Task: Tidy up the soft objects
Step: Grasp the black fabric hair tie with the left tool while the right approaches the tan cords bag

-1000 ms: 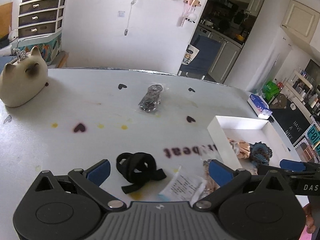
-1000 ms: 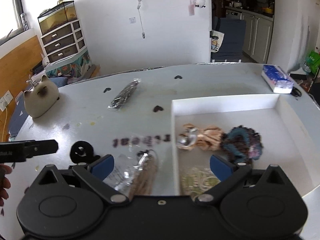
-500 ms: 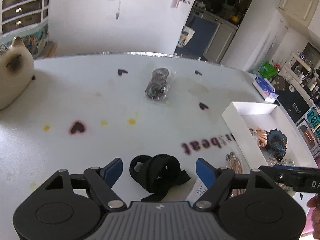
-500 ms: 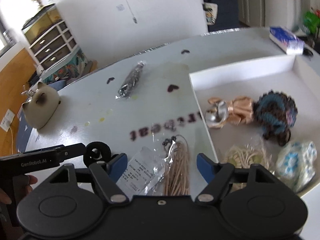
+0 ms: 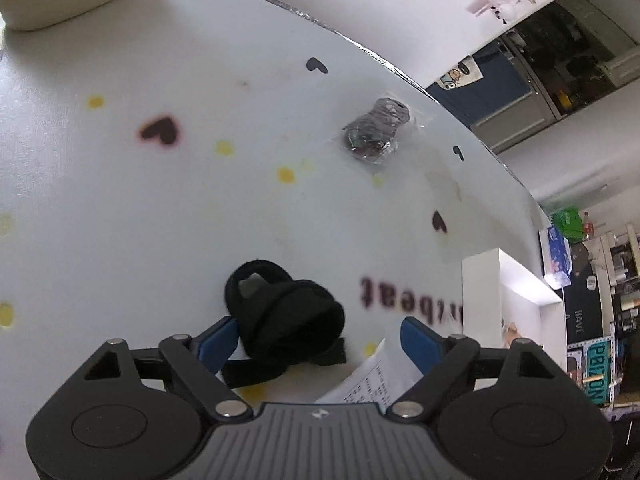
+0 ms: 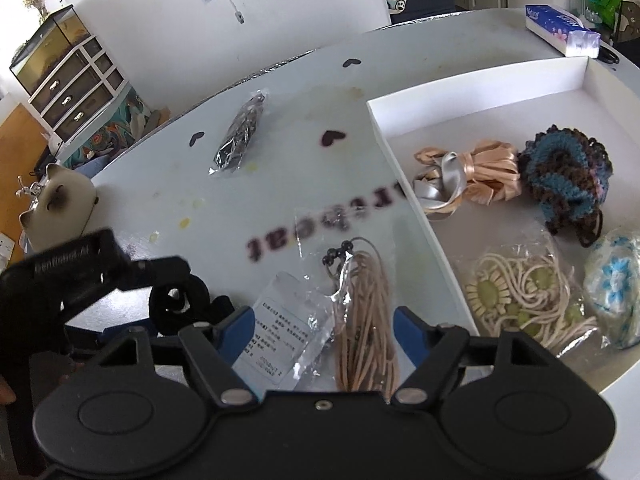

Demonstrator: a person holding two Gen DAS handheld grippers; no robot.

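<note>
Left wrist view: the left hand-held gripper [image 5: 314, 340] is spread wide around a black coiled fabric strap [image 5: 286, 316] on the white tabletop [image 5: 120, 208], the strap nearer its left finger.

Right wrist view: the right hand-held gripper [image 6: 324, 330], also wide, straddles a clear bag of tan cord [image 6: 366, 320], long axis pointing forward, just beside the white tray [image 6: 404, 196].

wall [image 6: 304, 12]: white | drawers [image 6: 76, 92]: white, dark fronts, fish tank [image 6: 52, 46] on top | cabinets [image 5: 532, 116]: grey | light: daylight

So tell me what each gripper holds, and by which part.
Nothing is held. Left gripper stands open around the black strap; right gripper open over the bagged cord.
</note>
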